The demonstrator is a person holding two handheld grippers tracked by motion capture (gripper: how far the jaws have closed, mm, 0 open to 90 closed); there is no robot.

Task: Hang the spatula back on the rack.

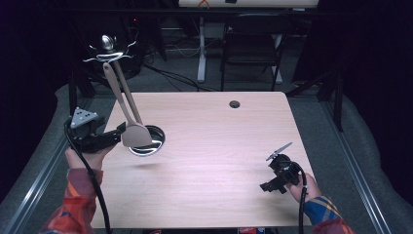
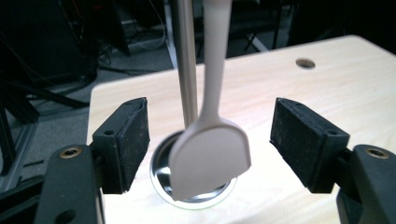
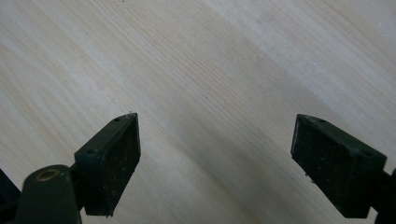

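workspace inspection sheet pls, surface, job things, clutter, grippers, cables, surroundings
surface: light wood table with a round hole near its far edge.
job's things: beige spatula and a second utensil hang from a metal rack at the far left corner, over a round steel base.
clutter: nothing seen.
grippers: left gripper open, jaws either side of the spatula blade, apart from it; right gripper open over bare wood.
cables: a black cable trails from the left gripper.
surroundings: folding chair behind the table, dark curtains.

Beige spatula [image 2: 210, 161], silver stand base [image 2: 163, 179] (shiny), pale wood table [image 1: 214, 146].
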